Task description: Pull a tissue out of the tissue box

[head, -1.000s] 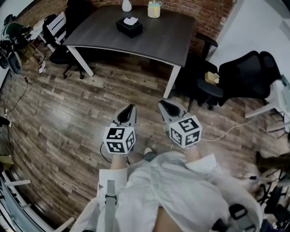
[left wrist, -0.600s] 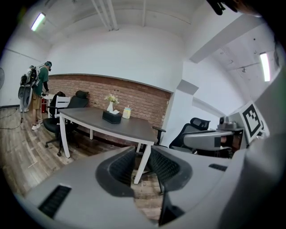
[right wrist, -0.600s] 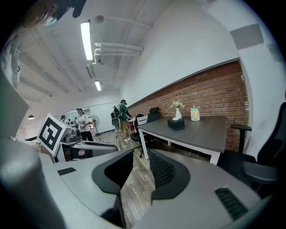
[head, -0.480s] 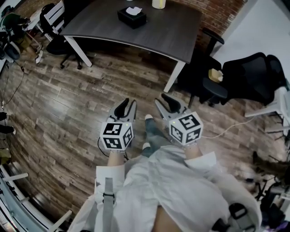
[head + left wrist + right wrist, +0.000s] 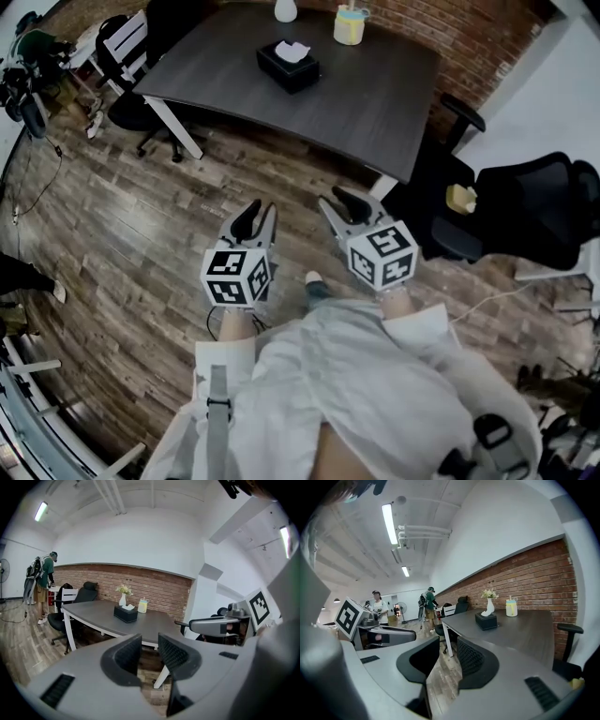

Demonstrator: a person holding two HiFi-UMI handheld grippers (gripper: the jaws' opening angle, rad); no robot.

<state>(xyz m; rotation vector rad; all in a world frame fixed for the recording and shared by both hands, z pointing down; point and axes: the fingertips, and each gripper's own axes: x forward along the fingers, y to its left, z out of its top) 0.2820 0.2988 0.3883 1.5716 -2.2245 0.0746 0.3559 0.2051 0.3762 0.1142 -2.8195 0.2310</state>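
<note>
black tissue box (image 5: pixel 288 67), with a white tissue (image 5: pixel 294 50) at its top. dark grey surface (image 5: pixel 375 103) on white legs (image 5: pixel 183 141). red-brown brick wall (image 5: pixel 450 23) with paler mortar lines. floor (image 5: pixel 141 225) of brown wood planks, grain streaked, light and dark boards mixed. white vase (image 5: pixel 286 10). pale yellow cup (image 5: pixel 349 26) with a light blue top. black chairs (image 5: pixel 525 202). white garment (image 5: pixel 356 394) on the person, crossed by a grey strap (image 5: pixel 217 412).
</note>
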